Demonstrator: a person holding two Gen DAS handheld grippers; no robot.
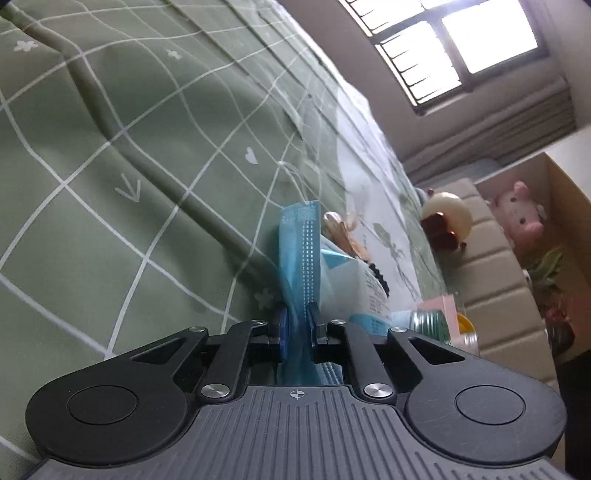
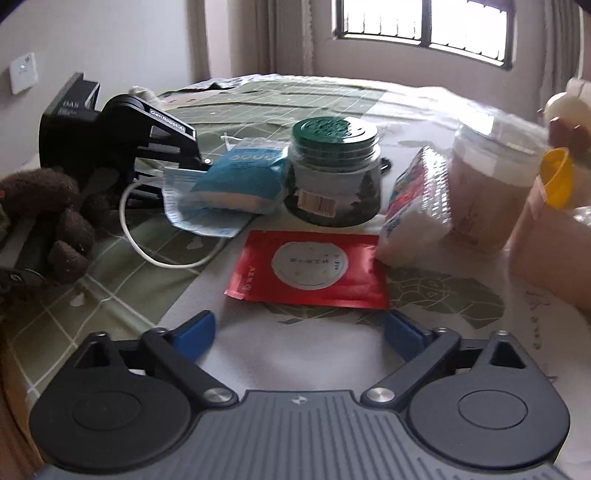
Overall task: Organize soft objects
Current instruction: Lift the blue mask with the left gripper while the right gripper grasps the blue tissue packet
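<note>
Two views show one bed in a bright room.

From the left wrist view, the left gripper (image 1: 295, 317) has its black fingers squeezed tight on a thin blue paper face mask (image 1: 299, 251). The mask sticks up between them. Under it lies a soft green bed cover with thin white squares (image 1: 122, 155), with long folds in it. Just beside the mask is a white and blue soft packet (image 1: 354, 280). Farther off on the bed sits a round cream and brown plush toy (image 1: 447, 221). A pink plush pig (image 1: 517, 216) sits in a brown cardboard box beside a padded beige headboard (image 1: 491, 258). A barred window (image 1: 454, 48) shines behind it.

From the right wrist view, the right gripper (image 2: 299, 332) has its blue-tipped fingers spread wide apart with nothing between them. It hangs over a pale part of the bed cover (image 2: 295, 354). Just ahead lies a flat red foil pouch with a white circle (image 2: 310, 269). Behind it stands a dark glass jar with a green lid (image 2: 334, 173). The left gripper (image 2: 199, 162) shows at the left, pinching the blue mask (image 2: 207, 218) beside the blue packet (image 2: 243, 173). A white cord (image 2: 147, 243) loops on the cover. A fuzzy brown plush toy (image 2: 55, 218) lies at the left edge. A clear plastic tub (image 2: 491, 184) is blurry at the right. Pale curtains hang by the window (image 2: 424, 26).
</note>
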